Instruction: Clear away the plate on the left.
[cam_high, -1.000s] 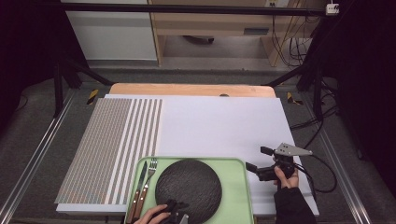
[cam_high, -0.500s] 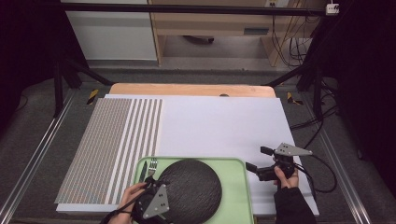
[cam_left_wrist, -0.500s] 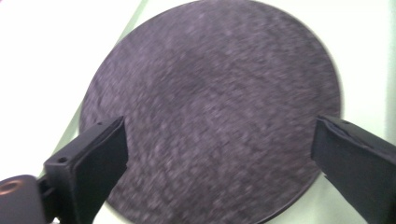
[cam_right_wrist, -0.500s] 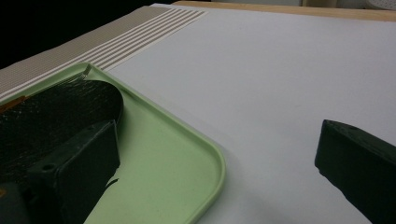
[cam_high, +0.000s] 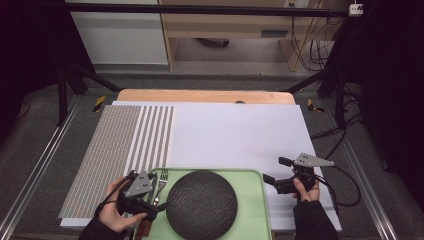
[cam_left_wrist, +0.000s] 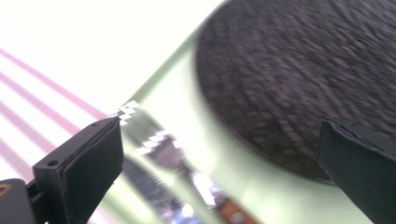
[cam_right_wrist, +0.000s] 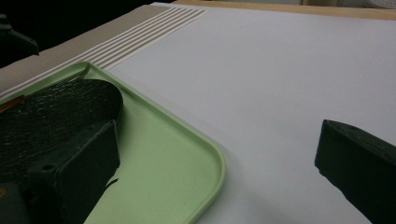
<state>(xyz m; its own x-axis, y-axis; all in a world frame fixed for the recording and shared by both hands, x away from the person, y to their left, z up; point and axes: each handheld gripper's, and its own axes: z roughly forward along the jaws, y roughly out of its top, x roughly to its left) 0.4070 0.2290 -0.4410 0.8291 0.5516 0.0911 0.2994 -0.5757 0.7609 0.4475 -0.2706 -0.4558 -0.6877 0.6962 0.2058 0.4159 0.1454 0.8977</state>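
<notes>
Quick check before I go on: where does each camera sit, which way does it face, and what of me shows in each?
High view: above your side, looking forward and down on the green tray; both hands and the left tool and right tool show.
Left gripper view: on the left tool, facing the fork and black plate; jaws open.
Right gripper view: on the right tool, facing the tray corner; jaws open.
All three share tray and plate.
</notes>
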